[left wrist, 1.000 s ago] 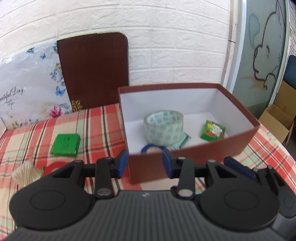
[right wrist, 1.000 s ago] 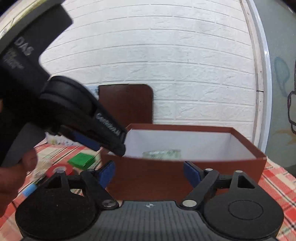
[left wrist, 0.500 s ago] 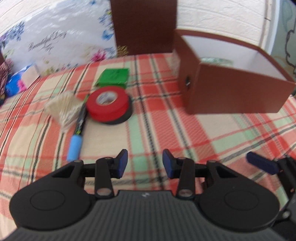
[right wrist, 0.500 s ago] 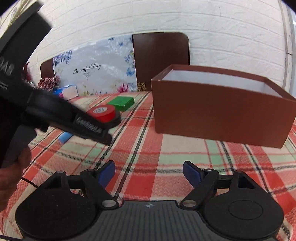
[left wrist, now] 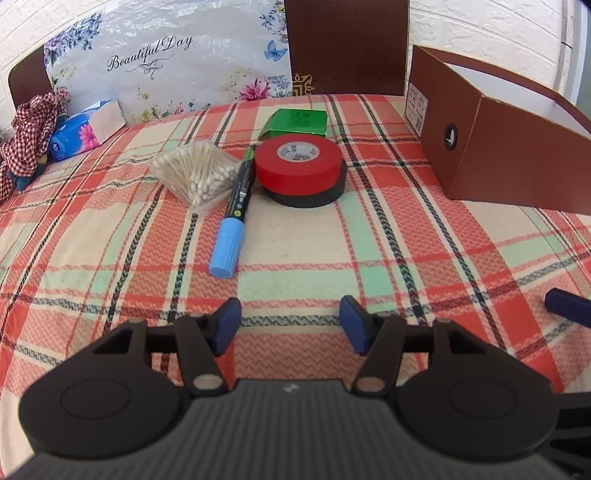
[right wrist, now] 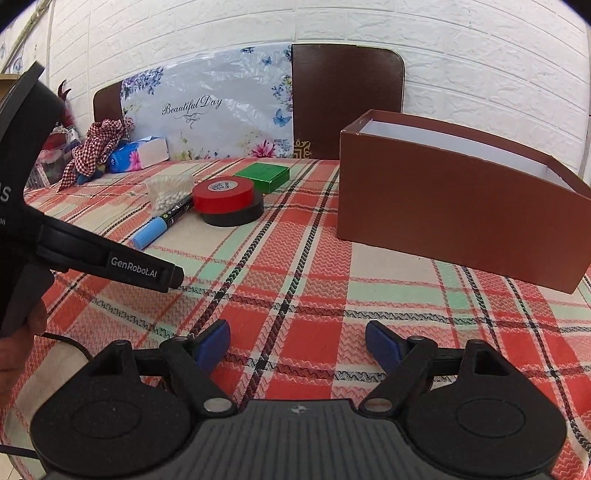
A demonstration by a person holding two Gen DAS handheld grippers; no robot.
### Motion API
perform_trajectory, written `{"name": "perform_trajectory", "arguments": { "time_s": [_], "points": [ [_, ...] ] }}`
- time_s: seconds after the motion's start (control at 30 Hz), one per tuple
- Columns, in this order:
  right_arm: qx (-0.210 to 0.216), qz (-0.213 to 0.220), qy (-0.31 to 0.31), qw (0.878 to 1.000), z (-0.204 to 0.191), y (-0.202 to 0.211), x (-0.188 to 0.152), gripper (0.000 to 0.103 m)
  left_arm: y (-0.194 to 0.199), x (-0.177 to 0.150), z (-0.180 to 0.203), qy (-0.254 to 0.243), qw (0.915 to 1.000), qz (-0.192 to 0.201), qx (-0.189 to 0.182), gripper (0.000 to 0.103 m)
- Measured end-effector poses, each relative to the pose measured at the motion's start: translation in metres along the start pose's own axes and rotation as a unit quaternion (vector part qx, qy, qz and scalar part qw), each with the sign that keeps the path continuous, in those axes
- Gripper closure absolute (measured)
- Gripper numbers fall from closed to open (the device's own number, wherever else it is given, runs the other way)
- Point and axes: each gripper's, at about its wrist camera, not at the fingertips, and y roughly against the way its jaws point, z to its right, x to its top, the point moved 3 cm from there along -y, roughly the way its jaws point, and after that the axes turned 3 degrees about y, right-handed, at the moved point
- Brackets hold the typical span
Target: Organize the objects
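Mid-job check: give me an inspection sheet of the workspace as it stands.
Surface: plaid tablecloth, flat.
Job's things: brown box open; red tape stacked on black tape; marker beside them; cotton swabs; green box.
Clutter: tissue pack, checked cloth.
Grippers: left gripper has just been opening, empty; right gripper open, empty.
Cables: black cable by the hand.
Surroundings: brick wall, floral board.
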Motion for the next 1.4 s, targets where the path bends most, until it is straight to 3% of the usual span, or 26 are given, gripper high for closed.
{"name": "perform_trajectory", "arguments": {
  "time_s": [0.47, 0.6, 0.73, 0.83, 0.97, 1.03, 1.13, 1.17, 1.4],
  "points": [
    [0.004, -0.014, 0.016, 1.000, -0.008, -0.004, 0.000, 0.023, 0.001, -0.010, -0.024, -0.008, 0.9994, 0.033, -0.005, 0.033],
    [0.032, -0.021, 0.006, 0.999, -0.011, -0.010, 0.006, 0.024, 0.003, -0.012, -0.068, 0.016, 0.9987, 0.047, 0.016, 0.033],
    [0.080, -0.021, -0.014, 0.996, -0.029, -0.026, 0.024, 0.037, 0.002, -0.021, -0.131, 0.077, 0.9918, 0.072, 0.072, 0.020],
    [0.120, -0.008, -0.036, 0.992, -0.049, -0.047, 0.046, 0.040, 0.007, -0.029, -0.165, 0.156, 0.9808, 0.112, 0.033, 0.022],
    [0.143, -0.012, -0.066, 0.987, -0.074, -0.091, 0.076, 0.040, 0.000, -0.025, -0.150, 0.119, 0.9854, 0.102, 0.066, 0.021],
    [0.147, -0.028, -0.075, 0.986, -0.084, -0.117, 0.086, 0.047, -0.002, -0.024, -0.149, 0.116, 0.9861, 0.100, 0.065, 0.021],
    [0.160, -0.036, -0.064, 0.984, -0.094, -0.132, 0.093, 0.077, -0.001, -0.026, -0.152, 0.124, 0.9856, 0.100, 0.058, 0.020],
    [0.164, -0.038, -0.061, 0.984, -0.094, -0.129, 0.094, 0.081, 0.000, -0.027, -0.151, 0.123, 0.9857, 0.099, 0.059, 0.019],
    [0.187, -0.042, -0.035, 0.981, -0.066, -0.061, 0.043, 0.086, 0.000, -0.026, -0.149, 0.117, 0.9863, 0.098, 0.063, 0.019]
  ]
}}
